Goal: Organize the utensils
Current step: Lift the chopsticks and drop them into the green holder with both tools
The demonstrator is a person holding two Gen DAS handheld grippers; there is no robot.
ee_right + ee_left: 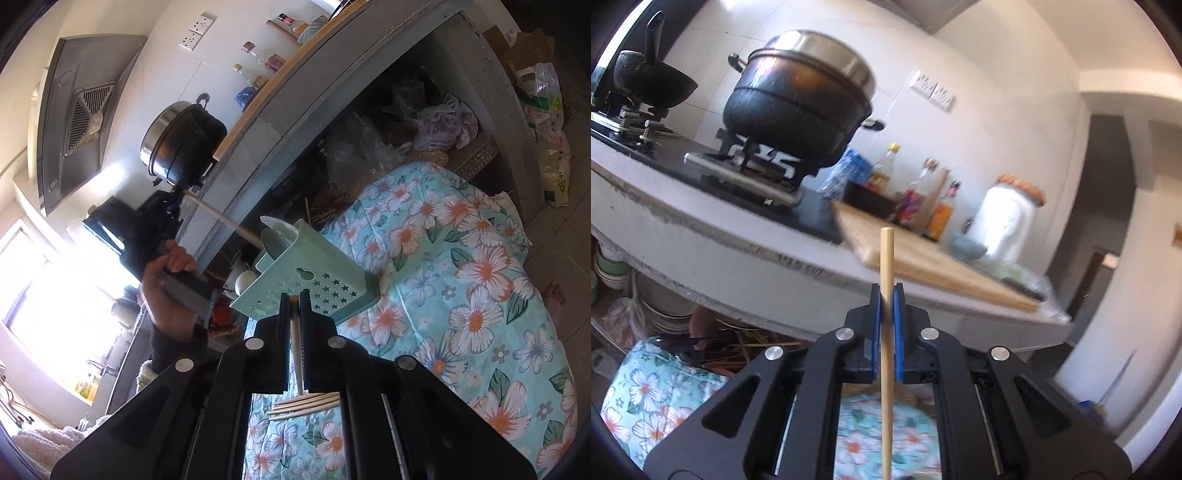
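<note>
The left gripper [887, 295] squeezes a wooden chopstick [886, 258], its lower end in the green holder [306, 273]. The right gripper [294, 301] pinches the holder's rim above the flowery blanket [461, 258].

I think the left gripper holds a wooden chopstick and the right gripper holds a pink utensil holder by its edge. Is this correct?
Not quite. The utensil holder is pale green, not pink, as the right wrist view shows. The rest is right: the left gripper holds a wooden chopstick, and the right gripper holds the holder's edge.

pot [798, 99] on stove [746, 173]; cutting board [923, 258] right of it; bottles [916, 192] behind board.
</note>
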